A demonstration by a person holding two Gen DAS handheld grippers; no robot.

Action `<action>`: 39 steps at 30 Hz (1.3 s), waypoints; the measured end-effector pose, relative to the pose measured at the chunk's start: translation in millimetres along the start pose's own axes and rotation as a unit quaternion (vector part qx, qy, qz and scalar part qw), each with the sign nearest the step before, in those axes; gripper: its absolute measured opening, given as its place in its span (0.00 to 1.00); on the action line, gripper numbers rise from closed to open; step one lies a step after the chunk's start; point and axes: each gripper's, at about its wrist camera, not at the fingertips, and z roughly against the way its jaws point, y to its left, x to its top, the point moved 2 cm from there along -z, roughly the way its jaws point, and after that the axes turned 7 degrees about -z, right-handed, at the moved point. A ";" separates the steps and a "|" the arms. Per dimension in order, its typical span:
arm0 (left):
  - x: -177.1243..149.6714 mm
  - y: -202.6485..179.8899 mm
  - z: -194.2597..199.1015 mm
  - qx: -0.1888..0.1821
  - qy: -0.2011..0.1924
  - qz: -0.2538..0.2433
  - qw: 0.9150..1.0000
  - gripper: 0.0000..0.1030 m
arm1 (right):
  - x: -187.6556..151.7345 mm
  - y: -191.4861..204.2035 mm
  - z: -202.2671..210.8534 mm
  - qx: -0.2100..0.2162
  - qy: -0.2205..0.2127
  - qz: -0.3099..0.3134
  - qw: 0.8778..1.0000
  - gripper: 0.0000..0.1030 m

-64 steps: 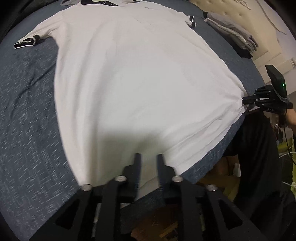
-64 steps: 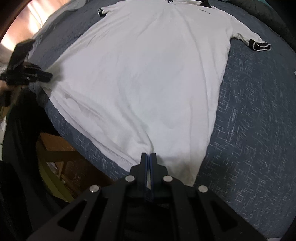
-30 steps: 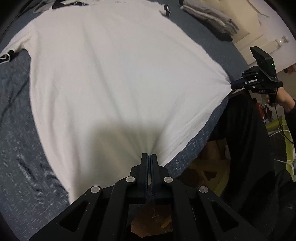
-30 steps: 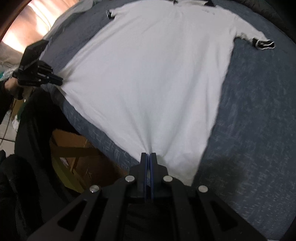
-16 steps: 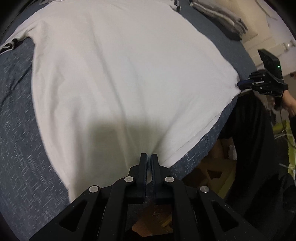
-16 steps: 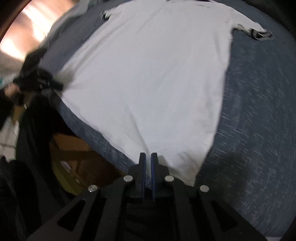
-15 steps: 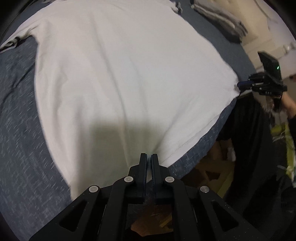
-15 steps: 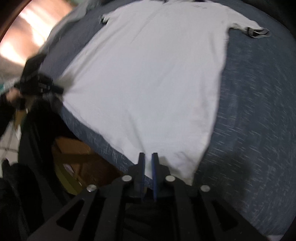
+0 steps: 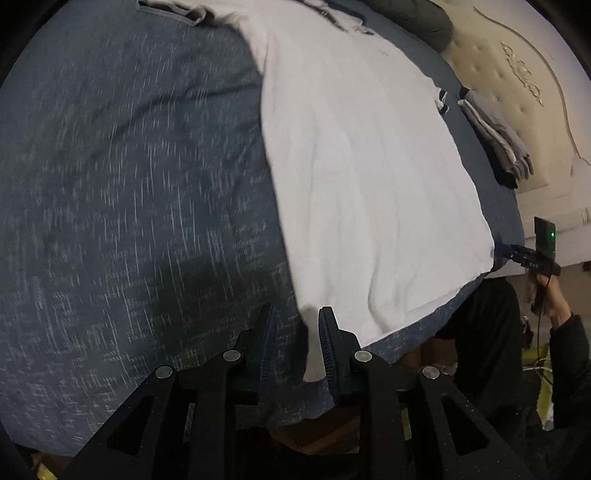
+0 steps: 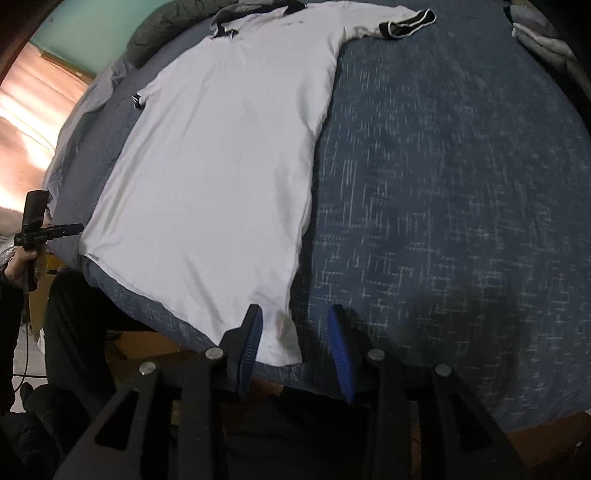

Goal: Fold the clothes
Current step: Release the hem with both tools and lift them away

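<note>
A white short-sleeved shirt (image 9: 369,177) with a black collar and black cuffs (image 10: 402,27) lies spread flat on the blue bedspread (image 9: 129,184), its hem at the bed's near edge. My left gripper (image 9: 297,326) sits over one hem corner. Its jaws are opening, and the corner lies loose between them, unpressed. My right gripper (image 10: 293,328) is at the other hem corner (image 10: 280,339), jaws opening too, cloth slack between the blue pads. Each gripper shows small in the other's view: the right gripper (image 9: 524,254), the left gripper (image 10: 48,232).
A stack of folded grey and dark clothes (image 9: 495,140) lies by the padded headboard (image 9: 517,74). A dark pillow (image 9: 424,22) lies beyond the collar, and more grey cloth (image 10: 535,33) at the far corner. The person's dark trousers (image 10: 74,314) stand against the bed edge.
Both grippers were shut on the hem and held it taut. Now both jaws have parted and the hem lies slack on the bed. Both views have swung outward to the shirt's corners.
</note>
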 end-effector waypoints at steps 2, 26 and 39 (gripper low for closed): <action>-3.9 -13.9 -20.5 -0.007 0.005 0.004 1.000 0.25 | -1.7 1.3 -5.7 -0.002 0.007 0.001 1.000 0.36; -22.0 -34.7 -21.9 0.013 0.004 -0.018 1.000 0.01 | -27.4 -9.8 11.6 -0.047 0.023 0.014 0.999 0.03; -14.2 -29.1 -38.5 0.011 0.005 0.011 1.000 0.01 | -30.6 -14.1 -1.9 -0.058 0.034 0.006 0.998 0.05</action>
